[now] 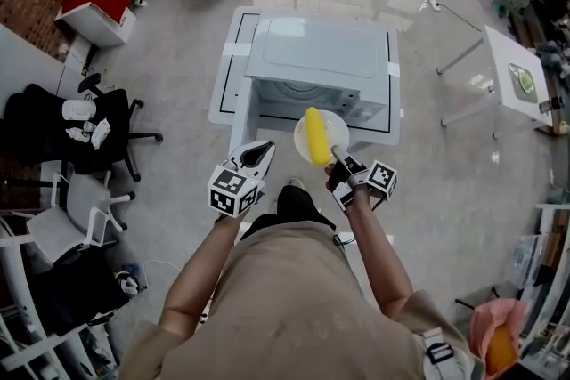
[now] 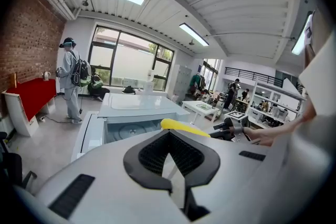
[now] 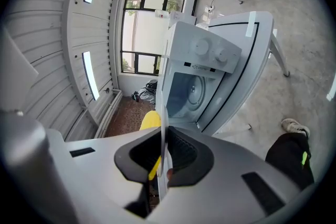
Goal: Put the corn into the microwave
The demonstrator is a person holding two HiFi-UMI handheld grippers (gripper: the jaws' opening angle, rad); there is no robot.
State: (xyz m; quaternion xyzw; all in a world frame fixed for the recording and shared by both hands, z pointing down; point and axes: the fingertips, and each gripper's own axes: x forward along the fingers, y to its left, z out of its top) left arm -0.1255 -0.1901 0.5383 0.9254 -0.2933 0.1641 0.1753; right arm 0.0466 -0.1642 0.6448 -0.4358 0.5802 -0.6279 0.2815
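Yellow corn (image 1: 316, 136) on plate (image 1: 337, 130), microwave (image 1: 321, 58) open

- The head view looks steeply down from above the person onto the microwave (image 1: 316, 58), its bench (image 1: 233, 93) and both claws, from some way off.
- The left claw (image 1: 264, 150) view faces almost level at the microwave's open front, near.
- The right claw (image 1: 336, 157) view, rolled sideways, looks past the plate (image 3: 163, 128) edge into the cavity.
- All three share microwave and corn (image 1: 316, 136).

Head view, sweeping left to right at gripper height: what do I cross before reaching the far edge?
black office chair → left gripper → corn → right gripper → white side table
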